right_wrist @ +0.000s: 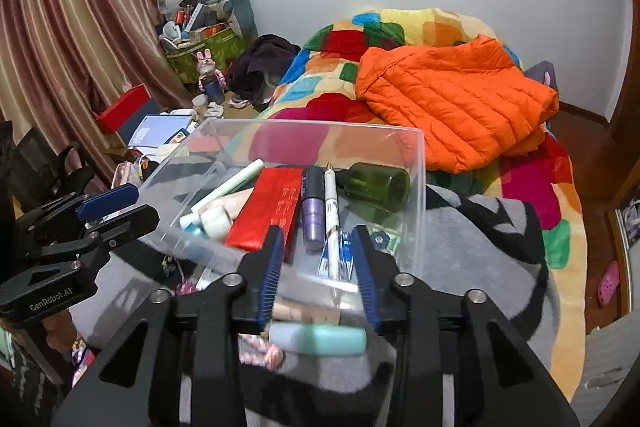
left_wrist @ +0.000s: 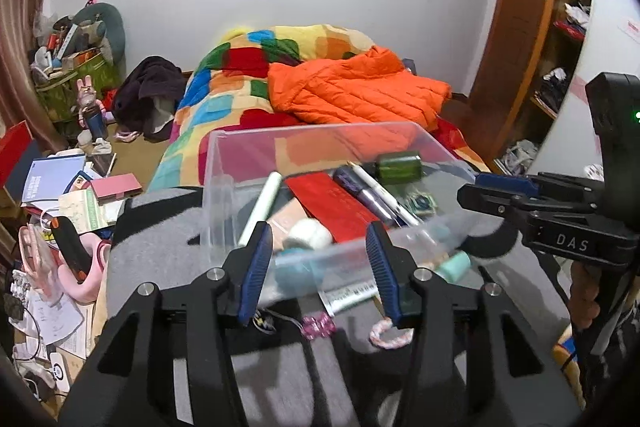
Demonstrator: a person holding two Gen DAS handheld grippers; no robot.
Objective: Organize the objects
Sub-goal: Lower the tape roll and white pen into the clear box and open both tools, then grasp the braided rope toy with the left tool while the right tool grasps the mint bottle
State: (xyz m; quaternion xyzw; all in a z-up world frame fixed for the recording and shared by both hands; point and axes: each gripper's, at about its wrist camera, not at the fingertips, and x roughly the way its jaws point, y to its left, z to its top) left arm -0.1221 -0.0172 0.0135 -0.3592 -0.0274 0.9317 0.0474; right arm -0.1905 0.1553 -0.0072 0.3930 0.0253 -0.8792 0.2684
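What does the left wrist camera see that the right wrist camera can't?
Only the left wrist view shows the wooden shelf and the right gripper from its side.

Only the right wrist view shows the striped curtain, a pink slipper and the left gripper from its side.

Both show the clear bin holding a red box and green bottle, plus the orange jacket.

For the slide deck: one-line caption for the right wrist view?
Open right gripper at the near wall of a clear bin holding a red case, pens and a green bottle.
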